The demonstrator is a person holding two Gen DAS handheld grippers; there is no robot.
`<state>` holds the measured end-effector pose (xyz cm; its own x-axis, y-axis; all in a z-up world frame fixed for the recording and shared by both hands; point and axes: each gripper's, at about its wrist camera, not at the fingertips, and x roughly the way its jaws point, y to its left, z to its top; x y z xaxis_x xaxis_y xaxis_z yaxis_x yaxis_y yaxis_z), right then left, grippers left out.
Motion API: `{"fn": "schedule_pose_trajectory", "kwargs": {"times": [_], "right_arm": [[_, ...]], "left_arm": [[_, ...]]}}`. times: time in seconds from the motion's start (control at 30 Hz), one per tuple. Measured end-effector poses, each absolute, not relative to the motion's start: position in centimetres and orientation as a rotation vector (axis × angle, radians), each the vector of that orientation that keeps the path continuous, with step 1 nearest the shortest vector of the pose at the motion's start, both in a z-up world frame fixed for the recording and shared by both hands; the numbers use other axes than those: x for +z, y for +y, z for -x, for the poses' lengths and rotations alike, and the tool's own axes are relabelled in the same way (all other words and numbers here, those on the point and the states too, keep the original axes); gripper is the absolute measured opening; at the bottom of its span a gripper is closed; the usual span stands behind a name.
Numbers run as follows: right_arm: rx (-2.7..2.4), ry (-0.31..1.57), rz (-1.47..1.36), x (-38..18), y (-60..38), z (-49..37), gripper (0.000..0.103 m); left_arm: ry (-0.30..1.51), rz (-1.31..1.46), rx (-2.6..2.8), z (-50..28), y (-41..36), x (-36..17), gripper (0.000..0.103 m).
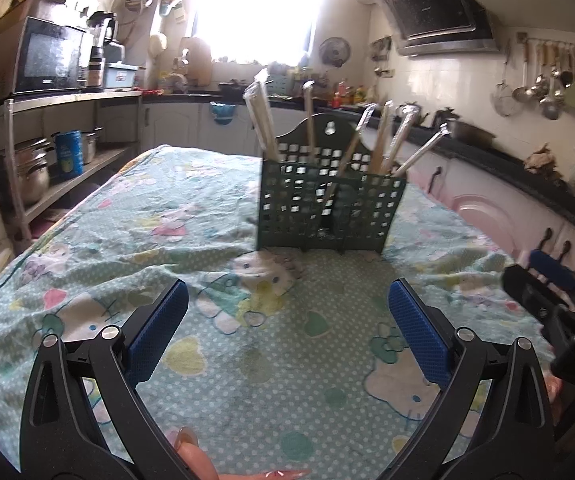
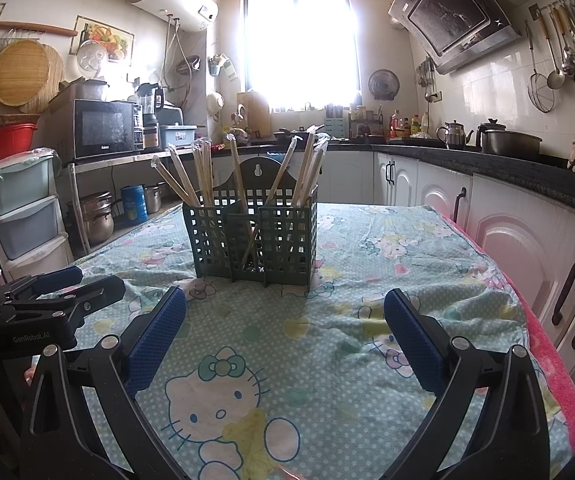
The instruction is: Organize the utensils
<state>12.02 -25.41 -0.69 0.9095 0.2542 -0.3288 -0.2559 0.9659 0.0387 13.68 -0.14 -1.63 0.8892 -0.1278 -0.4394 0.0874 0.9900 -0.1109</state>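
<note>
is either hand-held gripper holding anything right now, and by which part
Nothing is held: the left hand-held gripper and right hand-held gripper are both open over the tablecloth.

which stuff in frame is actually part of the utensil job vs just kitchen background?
Job:
- green utensil caddy on the tablecloth
- wrapped chopsticks standing in its compartments
- left gripper, open, empty
- right gripper, open, empty

Background:
- Hello Kitty tablecloth
- microwave
- hanging ladles
- kettle
- pots on shelf

Matt green plastic lattice caddy (image 2: 251, 236) holds film-wrapped wooden chopsticks (image 2: 203, 172) (glossy) on soft printed cloth (image 2: 347, 344), wrinkled at 12 o'clock.
</note>
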Motion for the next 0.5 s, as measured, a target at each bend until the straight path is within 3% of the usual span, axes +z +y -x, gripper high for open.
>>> {"fn": "schedule_pose_trajectory", "kwargs": {"times": [0.3,0.5], "right_arm": [[0.226,0.461,-0.018,-0.6,-27.2,-13.9,0.097],[0.014,0.802,0.013,-3.4,-33.0,-20.8,0.097]], "left_arm": [[0.527,0.101,-0.040,-14.9,1.5,-1.7,0.092],[0.705,0.129,0.104,-19.4,9.2,-2.2,0.092]]}}
